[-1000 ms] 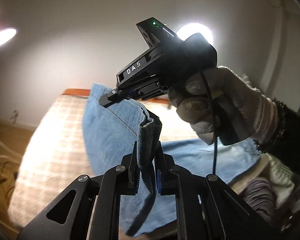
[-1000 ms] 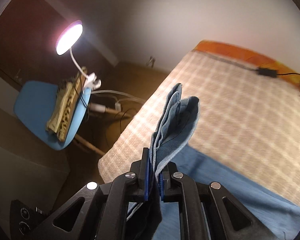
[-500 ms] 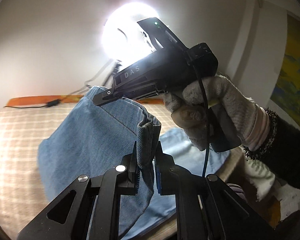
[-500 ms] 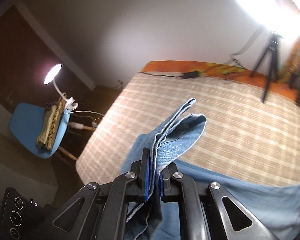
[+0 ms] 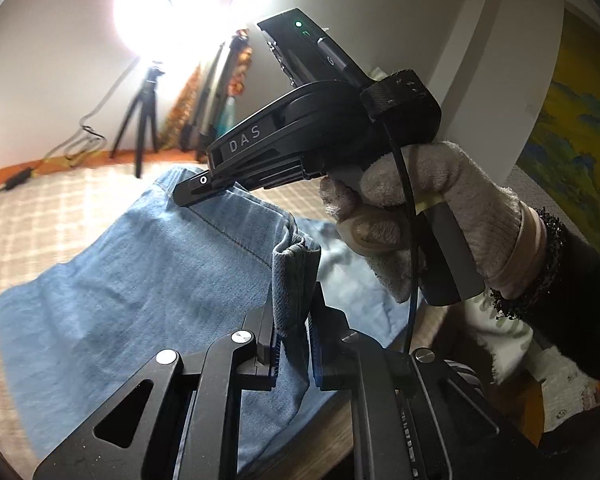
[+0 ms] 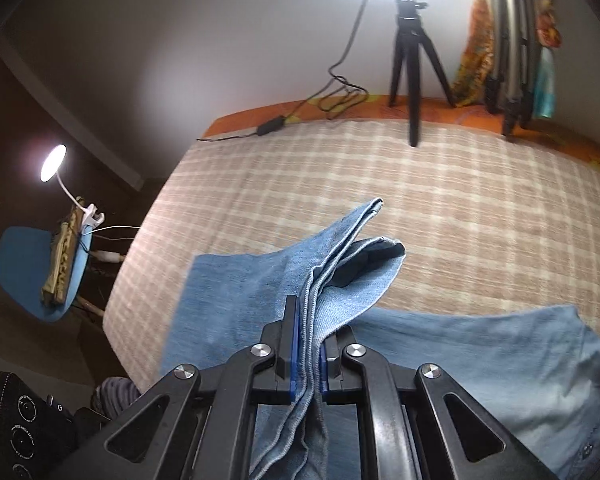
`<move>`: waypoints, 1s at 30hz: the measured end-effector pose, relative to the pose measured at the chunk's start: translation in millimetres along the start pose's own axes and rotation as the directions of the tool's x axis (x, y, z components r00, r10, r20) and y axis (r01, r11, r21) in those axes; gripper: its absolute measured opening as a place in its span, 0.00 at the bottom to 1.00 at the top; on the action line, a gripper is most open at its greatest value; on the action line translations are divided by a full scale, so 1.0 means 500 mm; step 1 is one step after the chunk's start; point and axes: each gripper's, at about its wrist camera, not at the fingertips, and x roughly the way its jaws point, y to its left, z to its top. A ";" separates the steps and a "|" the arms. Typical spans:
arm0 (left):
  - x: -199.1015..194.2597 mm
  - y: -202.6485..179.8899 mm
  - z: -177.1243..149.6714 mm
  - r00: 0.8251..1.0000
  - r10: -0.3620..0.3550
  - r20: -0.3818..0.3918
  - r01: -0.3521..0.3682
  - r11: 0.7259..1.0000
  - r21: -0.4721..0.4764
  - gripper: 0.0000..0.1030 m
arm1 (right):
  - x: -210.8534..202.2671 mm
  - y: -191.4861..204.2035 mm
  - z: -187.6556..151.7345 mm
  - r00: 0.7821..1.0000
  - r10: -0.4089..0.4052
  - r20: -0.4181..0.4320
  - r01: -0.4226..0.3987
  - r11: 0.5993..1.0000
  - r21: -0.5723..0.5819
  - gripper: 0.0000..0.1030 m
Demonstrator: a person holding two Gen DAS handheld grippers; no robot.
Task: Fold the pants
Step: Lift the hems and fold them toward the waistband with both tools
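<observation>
Light blue denim pants [image 5: 148, 280] lie partly on a checked beige bed cover [image 5: 52, 216] and are lifted at one end. My left gripper [image 5: 294, 332] is shut on a bunched hem edge of the pants. My right gripper [image 6: 308, 350] is shut on the layered leg ends [image 6: 352, 248], which stick up past its fingers. In the left wrist view the right gripper [image 5: 192, 192], held by a gloved hand [image 5: 420, 216], pinches the same raised edge further along. The rest of the pants [image 6: 480, 344] spreads over the bed.
A black tripod [image 6: 412, 60] stands at the bed's far edge under a bright lamp, with a cable and adapter [image 6: 272, 124]. Hanging clothes [image 6: 508, 40] are at the back right. A blue chair [image 6: 32, 276] with a clip lamp [image 6: 54, 162] stands left of the bed.
Both grippers have swung toward the tripod side and come lower, carrying the held leg ends over the bed. More of the pants now lies spread on the cover.
</observation>
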 end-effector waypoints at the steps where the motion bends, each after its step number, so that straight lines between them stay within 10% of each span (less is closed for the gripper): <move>1: 0.015 -0.007 0.002 1.000 -0.012 -0.005 0.012 1.000 0.003 0.10 | -0.005 -0.013 -0.004 1.000 -0.005 0.001 0.005 1.000 0.006 0.05; 30: 0.275 -0.332 0.057 0.955 -0.274 -0.110 0.289 0.947 0.144 0.10 | -0.269 -0.351 -0.082 0.968 -0.239 0.075 0.230 0.967 0.106 0.05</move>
